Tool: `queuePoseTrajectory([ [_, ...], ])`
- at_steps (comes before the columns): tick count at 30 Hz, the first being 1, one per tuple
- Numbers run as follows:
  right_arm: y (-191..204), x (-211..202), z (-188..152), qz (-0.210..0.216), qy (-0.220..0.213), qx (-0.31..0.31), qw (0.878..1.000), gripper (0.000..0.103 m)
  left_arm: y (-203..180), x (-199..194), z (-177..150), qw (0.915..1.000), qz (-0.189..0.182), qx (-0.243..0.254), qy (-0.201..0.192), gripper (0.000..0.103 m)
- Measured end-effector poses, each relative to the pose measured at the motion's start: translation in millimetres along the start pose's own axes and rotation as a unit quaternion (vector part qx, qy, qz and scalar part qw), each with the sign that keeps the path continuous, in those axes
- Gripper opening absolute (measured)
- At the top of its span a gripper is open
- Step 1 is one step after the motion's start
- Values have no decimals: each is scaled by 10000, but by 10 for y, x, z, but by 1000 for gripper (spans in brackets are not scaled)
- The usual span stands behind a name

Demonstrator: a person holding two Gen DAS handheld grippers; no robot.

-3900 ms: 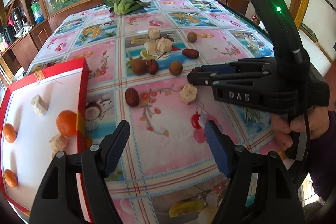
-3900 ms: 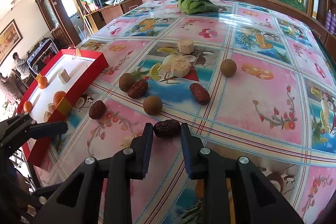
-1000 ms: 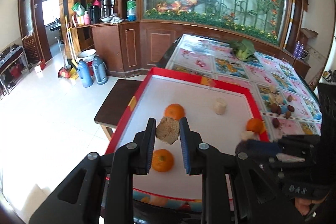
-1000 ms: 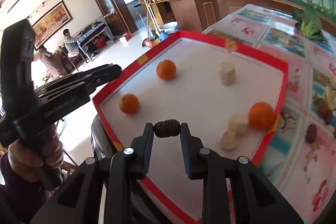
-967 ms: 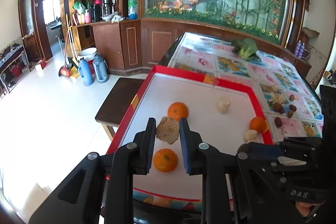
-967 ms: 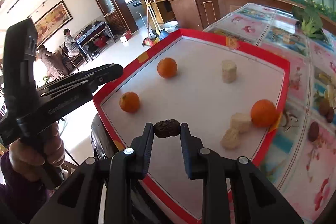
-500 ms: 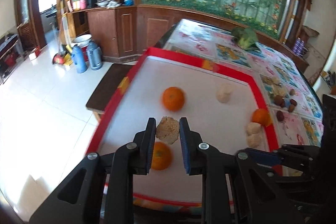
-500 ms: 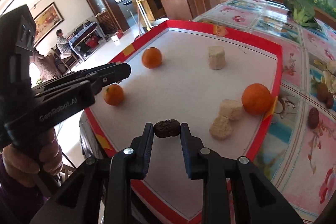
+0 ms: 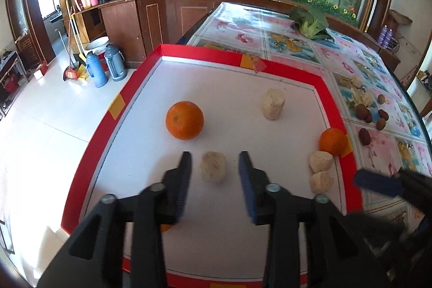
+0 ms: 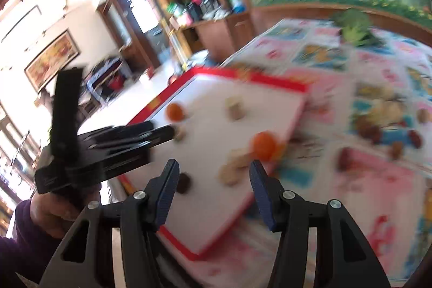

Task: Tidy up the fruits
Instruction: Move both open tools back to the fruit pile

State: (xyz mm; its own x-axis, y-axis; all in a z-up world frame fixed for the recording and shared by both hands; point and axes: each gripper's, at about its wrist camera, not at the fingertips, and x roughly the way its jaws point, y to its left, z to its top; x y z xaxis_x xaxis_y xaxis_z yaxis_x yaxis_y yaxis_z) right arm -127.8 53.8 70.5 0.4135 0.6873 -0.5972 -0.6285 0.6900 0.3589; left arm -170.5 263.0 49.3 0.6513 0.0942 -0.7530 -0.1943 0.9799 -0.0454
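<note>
A red-rimmed white tray [image 9: 320, 82] holds oranges [image 9: 184, 120] and pale banana pieces [image 9: 273, 103]. My left gripper [image 9: 215, 171] is open; a banana piece [image 9: 213, 166] lies on the tray between its fingers. My right gripper [image 10: 213, 169] is open and empty above the tray's near side [image 10: 275, 82]; this view is blurred. A dark red date [image 10: 184, 182] lies on the tray by the right gripper's left finger. The left gripper shows in the right wrist view [image 10: 164, 133]; the right gripper's tip shows in the left wrist view [image 9: 378, 182].
Dates and brown longans [image 9: 365, 114] lie on the flowered tablecloth [image 9: 291, 45] right of the tray, with more banana pieces. A leafy green vegetable [image 9: 310, 20] lies at the table's far end. The tray overhangs the table's left edge above the tiled floor [image 9: 40, 112].
Both grippers opened: the left let the banana piece down on the tray, the right let the date drop onto it. The right gripper is swinging right, towards the table.
</note>
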Motion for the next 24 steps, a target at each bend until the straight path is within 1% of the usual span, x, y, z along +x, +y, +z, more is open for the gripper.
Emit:
queuePoseTrajectory([
  [1, -138, -116, -2, -125, -120, 113, 9998, 54, -30, -84, 1, 9999, -19, 62, -136, 47],
  [3, -336, -263, -24, -393, -243, 276, 9986, 55, -78, -205, 1, 9994, -97, 180, -297, 61],
  [4, -476, -357, -59, -613, -319, 385, 9969, 55, -97, -252, -6, 9990, -131, 209, -367, 63],
  [6, -674, -471, -134, -922, -346, 583, 9934, 55, -177, -357, -36, 9979, -271, 318, -490, 64],
  [9, -864, -587, -244, -1077, -305, 848, 9901, 55, -344, -470, -117, 9957, -581, 479, -543, 65],
  [12, -997, -669, -367, -1262, -290, 948, 9870, 55, -604, -536, -211, 9921, -895, 732, -491, 66],
  [16, -1125, -709, -437, -1314, -301, 1115, 9846, 55, -924, -592, -333, 9867, -1230, 973, -434, 66],
  [18, -1199, -728, -449, -1230, -346, 1243, 9840, 55, -1059, -600, -382, 9840, -1369, 1074, -389, 66],
  [20, -1250, -749, -492, -1160, -416, 1320, 9836, 55, -1183, -592, -427, 9818, -1431, 1201, -330, 67],
  [23, -1260, -729, -479, -1034, -412, 1354, 9845, 55, -1344, -548, -486, 9800, -1502, 1293, -204, 72],
  [24, -1274, -739, -477, -967, -459, 1419, 9841, 55, -1361, -540, -498, 9797, -1510, 1304, -187, 73],
])
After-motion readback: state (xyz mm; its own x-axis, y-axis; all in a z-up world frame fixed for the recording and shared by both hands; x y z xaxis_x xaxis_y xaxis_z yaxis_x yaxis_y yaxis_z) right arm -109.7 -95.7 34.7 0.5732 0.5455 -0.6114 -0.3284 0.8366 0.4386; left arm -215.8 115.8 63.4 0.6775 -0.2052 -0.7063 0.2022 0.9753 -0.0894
